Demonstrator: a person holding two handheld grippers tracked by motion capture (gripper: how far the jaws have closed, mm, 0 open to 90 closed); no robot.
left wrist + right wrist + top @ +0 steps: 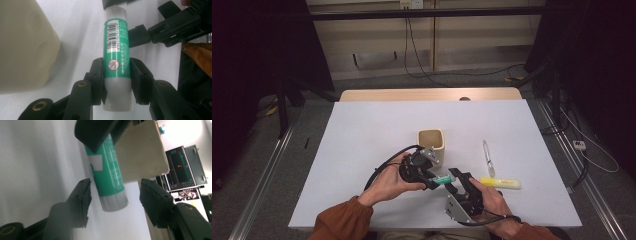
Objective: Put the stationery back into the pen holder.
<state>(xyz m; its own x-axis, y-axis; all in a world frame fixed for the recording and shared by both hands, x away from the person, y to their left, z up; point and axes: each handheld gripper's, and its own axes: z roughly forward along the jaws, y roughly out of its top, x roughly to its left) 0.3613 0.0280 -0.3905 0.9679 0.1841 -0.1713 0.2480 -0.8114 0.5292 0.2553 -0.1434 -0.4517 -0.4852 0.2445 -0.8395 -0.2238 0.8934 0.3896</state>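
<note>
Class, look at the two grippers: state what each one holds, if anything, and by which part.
The left gripper clamps the green glue stick around its lower body. The right gripper holds nothing: its open jaws flank the stick's free end without touching it.

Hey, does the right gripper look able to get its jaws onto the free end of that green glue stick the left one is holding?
Probably yes. The left gripper clamps the glue stick mid-body, leaving its clear end bare, and the right gripper already straddles that end, pads not yet touching.

Bright table, dim surroundings (near claws blurred)
</note>
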